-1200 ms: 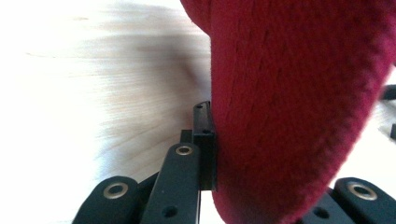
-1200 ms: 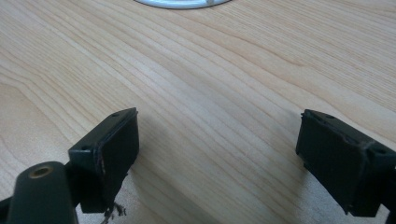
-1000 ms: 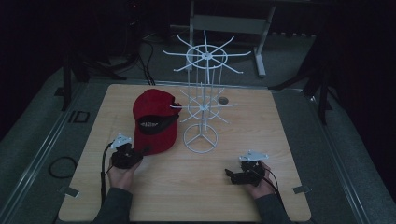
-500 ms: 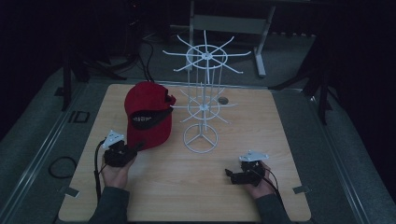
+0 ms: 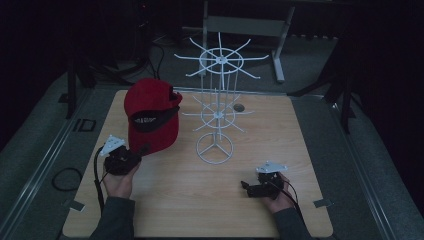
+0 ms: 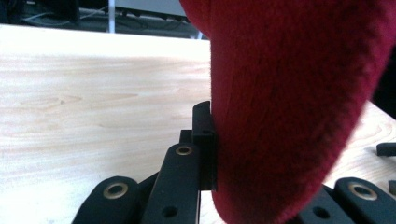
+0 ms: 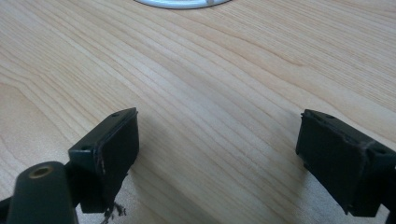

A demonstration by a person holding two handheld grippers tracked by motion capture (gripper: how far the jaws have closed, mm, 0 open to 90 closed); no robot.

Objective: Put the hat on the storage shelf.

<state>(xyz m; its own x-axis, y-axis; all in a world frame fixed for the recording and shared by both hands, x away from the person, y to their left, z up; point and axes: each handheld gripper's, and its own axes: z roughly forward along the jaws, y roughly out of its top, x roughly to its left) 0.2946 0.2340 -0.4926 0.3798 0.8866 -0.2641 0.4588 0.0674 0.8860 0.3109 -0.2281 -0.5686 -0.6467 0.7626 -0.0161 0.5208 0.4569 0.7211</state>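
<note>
Nearest, right gripper (image 5: pixel 248 187) resting on the pale wooden table (image 5: pixel 300 140), jaws spread wide, nothing between. Left gripper (image 5: pixel 141 151) clamped on the brim of the red fabric baseball cap (image 5: pixel 150 112), lifted. Beyond, beside the cap, white wire display stand (image 5: pixel 216 100), hooks bare.

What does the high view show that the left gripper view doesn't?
High view: the white wire rack, the right gripper resting open on the table, and the whole red cap lifted by its brim. Left gripper view: the left gripper shut on the cap's red fabric, close up. Both: the cap and the wooden table.
</note>
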